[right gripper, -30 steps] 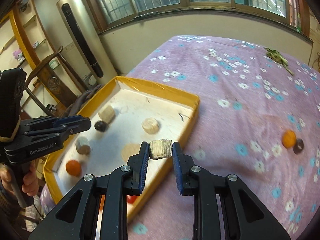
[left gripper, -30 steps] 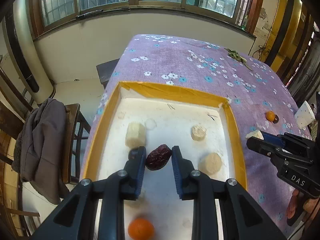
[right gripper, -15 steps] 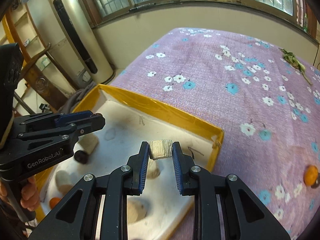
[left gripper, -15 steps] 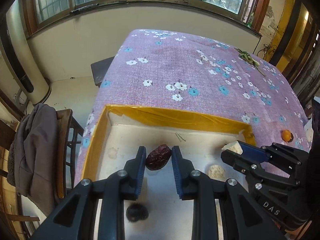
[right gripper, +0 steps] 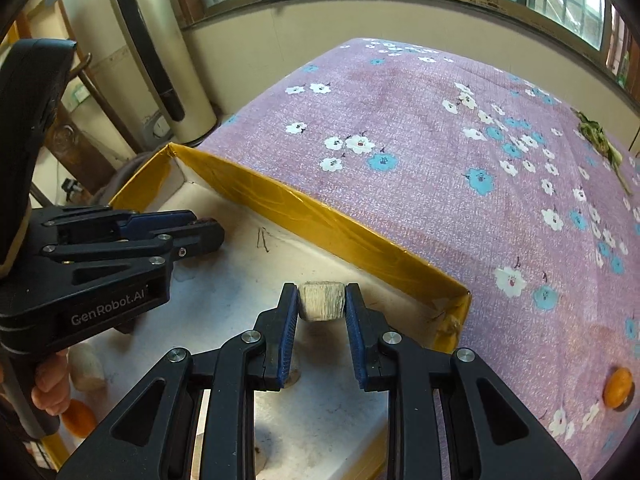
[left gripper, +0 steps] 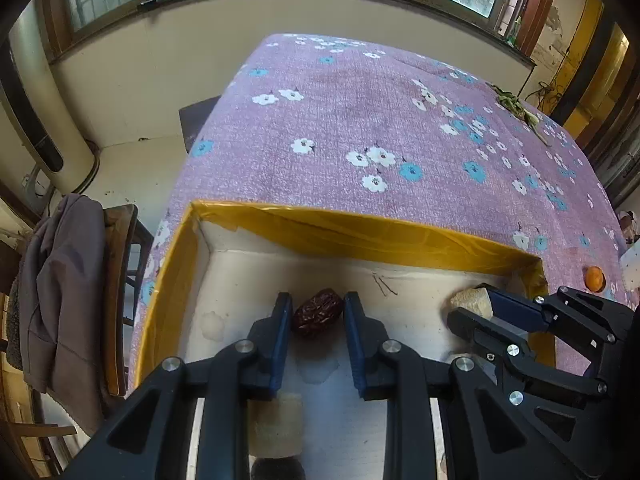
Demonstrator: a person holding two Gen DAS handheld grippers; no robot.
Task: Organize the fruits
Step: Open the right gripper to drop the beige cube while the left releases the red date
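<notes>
Left gripper [left gripper: 316, 316]: clamped on 1 dark red date [left gripper: 318, 313], held over the tray's far-left area.
Right gripper [right gripper: 321, 306]: clamped on 1 pale fibrous chunk [right gripper: 321, 302], held over the tray near its far-right corner.
Grippers: 2, both pointing steeply down into the tray, side by side; each shows in the other's view.
Tray [left gripper: 360, 236]: 1, white floor, yellow taped walls, at the near-left part of the surface [left gripper: 360, 120].
Pale chunks on tray floor: 1 under the left gripper [left gripper: 276, 424]; 1 rounded one at the near-left [right gripper: 86, 366], partly behind the left gripper body.
Dark fruit in tray: 1, at the bottom edge of the left view [left gripper: 276, 470], mostly cut off.
Oranges: 2 seen – 1 in the tray near-left [right gripper: 78, 418], 1 out on the cloth toward the surface's right edge [right gripper: 618, 386].
Dark small item: 1, touching the cloth orange, type unclear.
Green sprig [right gripper: 600, 136]: 1, far-right of the surface.
Hand [right gripper: 48, 380]: fingers wrapped on the left gripper handle.
Chair with grey jacket [left gripper: 64, 288]: 1, off the surface's left edge.
</notes>
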